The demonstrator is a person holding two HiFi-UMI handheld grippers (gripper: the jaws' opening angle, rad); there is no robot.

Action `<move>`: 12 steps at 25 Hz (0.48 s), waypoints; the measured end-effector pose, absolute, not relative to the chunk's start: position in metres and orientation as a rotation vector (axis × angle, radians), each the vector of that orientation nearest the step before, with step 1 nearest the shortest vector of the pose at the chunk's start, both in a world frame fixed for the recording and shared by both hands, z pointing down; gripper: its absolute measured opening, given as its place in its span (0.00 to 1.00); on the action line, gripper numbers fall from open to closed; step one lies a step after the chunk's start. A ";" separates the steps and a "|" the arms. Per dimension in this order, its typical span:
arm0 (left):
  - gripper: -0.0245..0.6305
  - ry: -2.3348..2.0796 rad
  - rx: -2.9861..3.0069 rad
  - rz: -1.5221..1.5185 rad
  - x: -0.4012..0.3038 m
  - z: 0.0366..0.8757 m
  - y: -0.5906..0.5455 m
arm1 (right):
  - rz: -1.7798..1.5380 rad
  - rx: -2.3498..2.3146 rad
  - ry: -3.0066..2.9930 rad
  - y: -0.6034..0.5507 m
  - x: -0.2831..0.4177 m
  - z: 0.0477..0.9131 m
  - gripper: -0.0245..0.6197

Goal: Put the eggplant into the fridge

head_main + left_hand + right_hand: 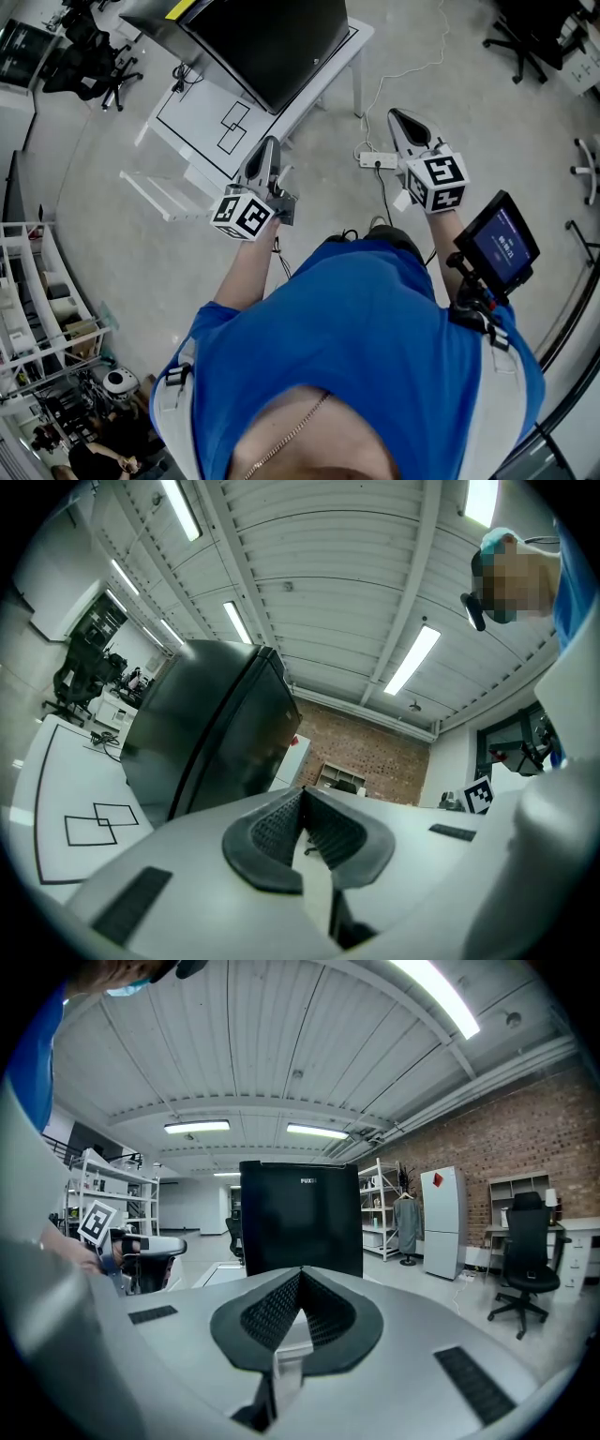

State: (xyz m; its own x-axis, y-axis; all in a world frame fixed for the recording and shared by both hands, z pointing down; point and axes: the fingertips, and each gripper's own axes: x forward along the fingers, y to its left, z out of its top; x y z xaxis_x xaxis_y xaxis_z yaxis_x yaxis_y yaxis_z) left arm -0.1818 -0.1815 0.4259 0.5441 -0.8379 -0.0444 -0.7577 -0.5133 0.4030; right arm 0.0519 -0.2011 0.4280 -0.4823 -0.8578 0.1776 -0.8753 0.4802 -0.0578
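Table (202, 117) bearing black fridge (272, 37), pale floor (314, 178), brick wall (525, 1138)

- White table (192, 117), upper left in the head view; two overlapping black square outlines (233, 128) marked on its top
- White power strip (378, 159) lying on the floor (469, 159) near a table leg, with a white cable (417, 67) trailing away
- Black office chairs, one upper left (94, 73) and one upper right (518, 42)
- White shelving rack (42, 309) at the left edge, loaded
- Brick wall (525, 1138); tall white cabinet (442, 1223) with a red label before it; grey garment (408, 1225) hanging just beside
- Ceiling strip lights (197, 1127) lit
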 end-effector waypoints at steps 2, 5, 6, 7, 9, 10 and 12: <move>0.05 -1.320 2.441 -0.309 -0.163 0.431 -0.187 | 0.215 1.517 -2.597 -0.206 0.069 0.431 0.04; 0.05 -1.327 2.422 -0.306 -0.135 0.438 -0.197 | 0.226 1.507 -2.603 -0.217 0.096 0.436 0.04; 0.05 -1.326 2.415 -0.309 -0.133 0.439 -0.197 | 0.228 1.505 -2.605 -0.217 0.098 0.436 0.04; 0.05 -1.324 2.410 -0.312 -0.133 0.440 -0.196 | 0.230 1.503 -2.606 -0.217 0.098 0.436 0.04; 0.05 -1.322 2.401 -0.316 -0.136 0.441 -0.193 | 0.231 1.500 -2.610 -0.215 0.096 0.436 0.04; 0.05 -1.322 2.396 -0.319 -0.137 0.441 -0.192 | 0.231 1.498 -2.612 -0.215 0.095 0.436 0.04; 0.05 -1.317 2.385 -0.338 -0.139 0.441 -0.189 | 0.232 1.492 -2.618 -0.213 0.092 0.435 0.04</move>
State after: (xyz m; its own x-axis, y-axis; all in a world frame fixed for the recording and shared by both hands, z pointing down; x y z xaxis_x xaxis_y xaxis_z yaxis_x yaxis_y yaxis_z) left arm -0.1386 -0.1889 0.4413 0.5283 -0.8488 -0.0206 -0.7539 -0.4801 0.4485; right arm 0.0925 -0.2131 0.4350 -0.5071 -0.8431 0.1789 -0.8614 0.5026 -0.0734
